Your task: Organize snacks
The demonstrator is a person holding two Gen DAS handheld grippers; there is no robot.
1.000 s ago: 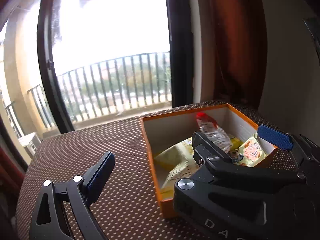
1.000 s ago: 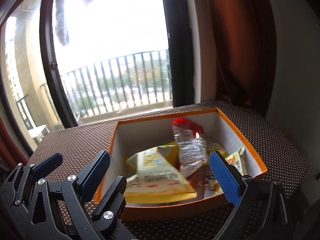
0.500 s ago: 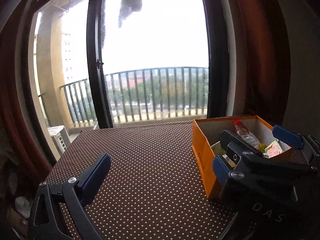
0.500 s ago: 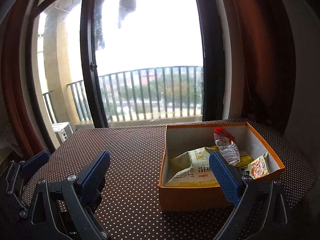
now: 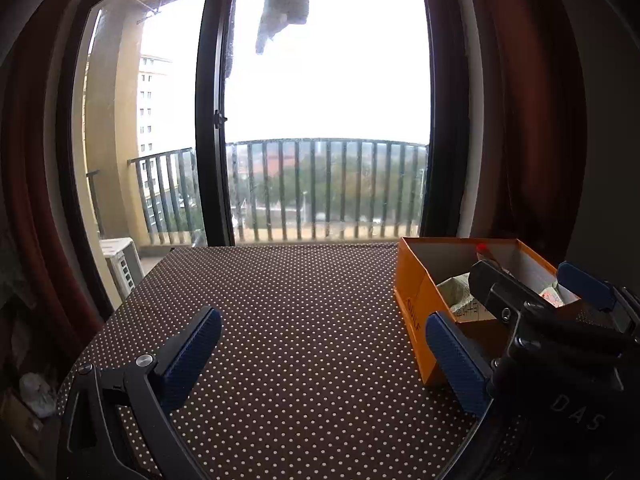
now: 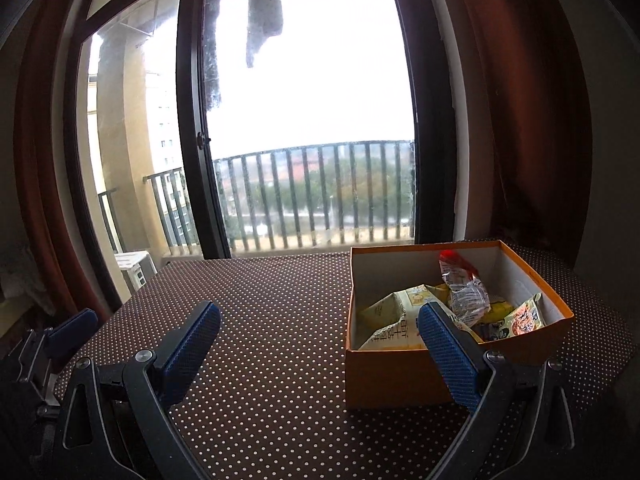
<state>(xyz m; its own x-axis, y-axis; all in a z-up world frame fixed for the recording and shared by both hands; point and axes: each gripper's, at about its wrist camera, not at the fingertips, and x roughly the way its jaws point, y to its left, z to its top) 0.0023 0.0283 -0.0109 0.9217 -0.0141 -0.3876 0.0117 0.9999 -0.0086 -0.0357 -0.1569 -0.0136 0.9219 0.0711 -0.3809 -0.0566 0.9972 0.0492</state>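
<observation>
Both grippers have pulled back from the box [image 6: 456, 372] since a second ago; earlier they hung right over it, now it sits ahead and right of them. Left of the box, the dotted table [image 6: 272, 320] is bare. Left gripper [image 5: 320, 364] is left of the box, fingers spread wide, nothing between them. Right gripper [image 6: 316, 356] is just in front of the box's left corner, fingers released too, empty. Inside the box: yellow packs [image 6: 400, 312] at the left, a clear red-topped bag [image 6: 464, 288] standing in the middle, an orange pack [image 6: 528, 316] leaning on the right wall. No snacks visible outside the box. Judgement: both hands empty and backed off, everything boxed, so the task looks done or nearly so.
</observation>
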